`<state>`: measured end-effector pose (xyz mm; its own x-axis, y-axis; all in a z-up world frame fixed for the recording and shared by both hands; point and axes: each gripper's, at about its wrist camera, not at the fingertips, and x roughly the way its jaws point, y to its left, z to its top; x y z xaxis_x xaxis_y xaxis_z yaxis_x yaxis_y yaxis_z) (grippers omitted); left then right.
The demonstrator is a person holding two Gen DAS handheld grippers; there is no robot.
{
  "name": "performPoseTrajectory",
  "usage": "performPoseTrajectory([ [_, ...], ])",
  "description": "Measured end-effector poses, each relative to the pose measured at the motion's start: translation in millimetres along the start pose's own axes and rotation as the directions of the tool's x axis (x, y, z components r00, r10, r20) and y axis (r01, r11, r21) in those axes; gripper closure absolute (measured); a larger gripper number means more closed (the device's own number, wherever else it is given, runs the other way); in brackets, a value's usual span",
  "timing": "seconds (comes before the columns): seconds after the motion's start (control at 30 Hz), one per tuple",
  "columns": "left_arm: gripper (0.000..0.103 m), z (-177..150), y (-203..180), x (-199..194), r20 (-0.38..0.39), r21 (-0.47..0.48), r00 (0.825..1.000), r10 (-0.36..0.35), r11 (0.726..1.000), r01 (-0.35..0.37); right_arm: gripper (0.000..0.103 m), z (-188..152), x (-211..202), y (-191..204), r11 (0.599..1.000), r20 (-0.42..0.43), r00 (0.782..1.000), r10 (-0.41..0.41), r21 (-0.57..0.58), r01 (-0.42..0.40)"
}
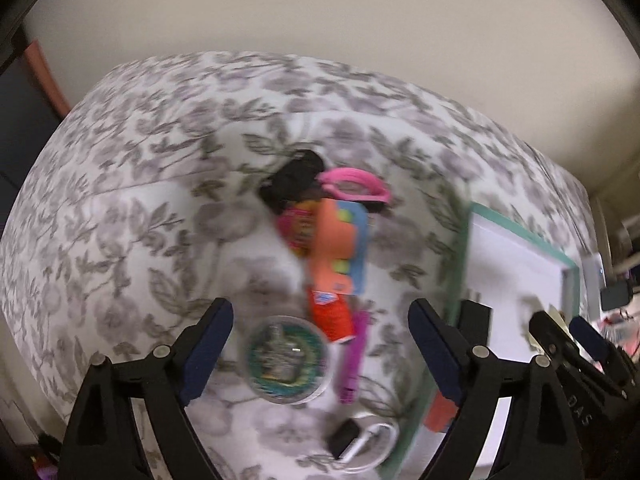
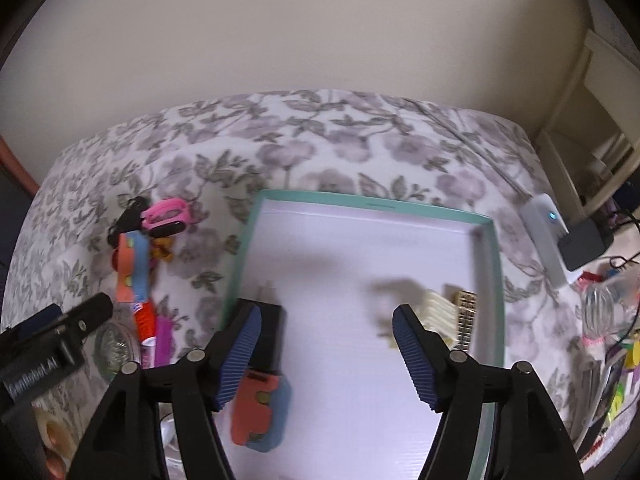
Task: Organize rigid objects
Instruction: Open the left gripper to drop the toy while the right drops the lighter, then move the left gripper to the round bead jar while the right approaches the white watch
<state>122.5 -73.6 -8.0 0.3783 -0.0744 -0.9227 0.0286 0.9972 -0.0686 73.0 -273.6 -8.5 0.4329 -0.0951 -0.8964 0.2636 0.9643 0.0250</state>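
A teal-rimmed white tray [image 2: 492, 264] lies on a floral bedspread; it also shows in the left wrist view [image 1: 464, 248]. In it lie an orange and blue toy [image 2: 260, 412], a black block [image 2: 272, 332], a cream comb [image 2: 436, 312] and a gold piece [image 2: 466, 316]. My right gripper [image 2: 326, 354] is open and empty above the tray. My left gripper [image 1: 320, 354] is open and empty over a pile left of the tray: a round green-lidded tin [image 1: 288, 360], an orange and blue toy [image 1: 340, 240], a red tube [image 1: 332, 316], a purple comb [image 1: 354, 356], a pink watch [image 1: 356, 184].
A black item [image 1: 296, 180] lies at the pile's far end. A black block and white cable [image 1: 360, 440] lie near the tray's corner. A white power strip [image 2: 544, 236] and black adapter [image 2: 584, 244] sit right of the bed, with clutter beyond. A wall stands behind.
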Motion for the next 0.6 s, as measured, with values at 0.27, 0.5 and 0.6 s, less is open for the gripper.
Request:
performPoseTrajectory([
  [0.27,0.007,3.6,53.0,-2.0,0.011,-0.135,1.000,0.009,0.991,-0.008,0.030,-0.8,-0.4,22.5,0.999,0.001,0.999,0.033,-0.038,-0.033],
  [0.5,0.007,4.1,83.7,-4.4,0.029,-0.204,0.999,0.014,0.979,-0.008,0.025,-7.3,2.8,47.6,0.994,-0.018,0.998,0.059,-0.094,-0.060],
  [0.6,0.007,2.1,88.6,-1.5,0.022,-0.217,1.000,0.008,0.976,-0.003,0.020,-12.0,6.6,58.3,0.991,-0.034,0.997,0.066,-0.111,-0.069],
])
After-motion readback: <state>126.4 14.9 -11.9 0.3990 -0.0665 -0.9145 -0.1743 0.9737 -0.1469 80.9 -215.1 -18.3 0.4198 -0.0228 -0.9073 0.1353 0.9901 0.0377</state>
